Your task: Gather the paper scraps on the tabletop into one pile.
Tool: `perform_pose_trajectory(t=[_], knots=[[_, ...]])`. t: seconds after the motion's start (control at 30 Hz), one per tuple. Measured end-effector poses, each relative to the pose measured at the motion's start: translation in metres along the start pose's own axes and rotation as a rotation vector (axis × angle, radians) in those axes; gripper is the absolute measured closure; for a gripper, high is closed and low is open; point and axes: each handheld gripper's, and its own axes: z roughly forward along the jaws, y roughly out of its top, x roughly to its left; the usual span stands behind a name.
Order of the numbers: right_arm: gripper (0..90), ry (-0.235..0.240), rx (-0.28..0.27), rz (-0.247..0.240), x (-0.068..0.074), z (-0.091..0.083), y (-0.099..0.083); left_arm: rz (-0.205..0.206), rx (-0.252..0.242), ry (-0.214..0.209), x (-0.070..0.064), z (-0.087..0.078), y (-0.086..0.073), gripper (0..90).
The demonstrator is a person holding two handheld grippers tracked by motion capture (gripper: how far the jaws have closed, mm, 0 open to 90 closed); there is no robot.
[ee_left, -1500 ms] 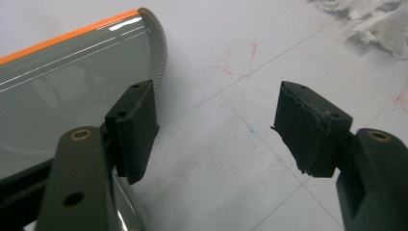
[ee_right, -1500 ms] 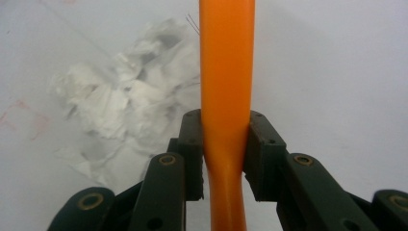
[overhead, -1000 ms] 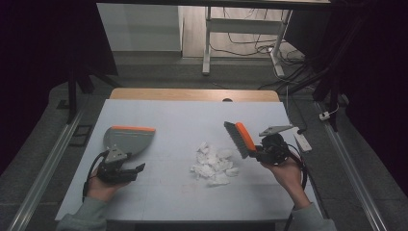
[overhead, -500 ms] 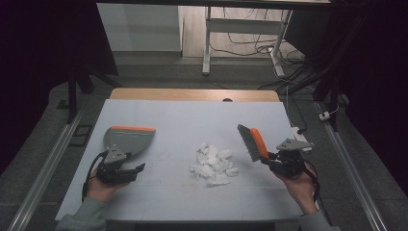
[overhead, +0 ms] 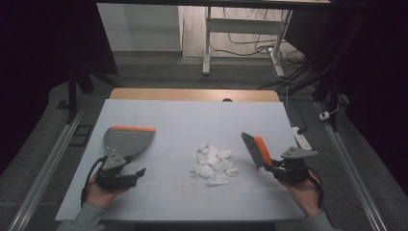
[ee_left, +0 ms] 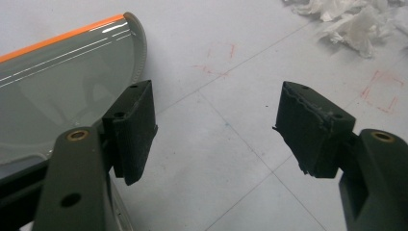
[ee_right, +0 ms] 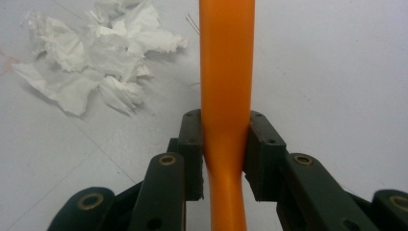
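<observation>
Paper scraps (overhead: 213, 163) are lying heaped mid-table, while the right gripper (overhead: 275, 166) is pinching an orange brush (overhead: 256, 150) just beside them. The left gripper (overhead: 136, 173), jaws spread and gripping nothing, is sitting by the dustpan (overhead: 126, 141); an unheld pan risks sliding away, scattering scraps.

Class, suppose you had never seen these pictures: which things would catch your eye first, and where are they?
A heap of crumpled white paper scraps lies in the middle of the table. To its right, the right gripper is shut on the orange handle of a brush. To its left lies a grey dustpan with an orange edge, and the left gripper is open beside it.
</observation>
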Motion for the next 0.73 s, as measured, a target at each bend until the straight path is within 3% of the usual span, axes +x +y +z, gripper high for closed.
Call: perform_pose_trajectory(t=[0.73], knots=[[71.6, 0.009, -0.021, -0.027, -0.0001, -0.0070, 0.0013, -0.002, 0.002, -0.003, 0.0009, 0.0018, -0.0002, 30.9]])
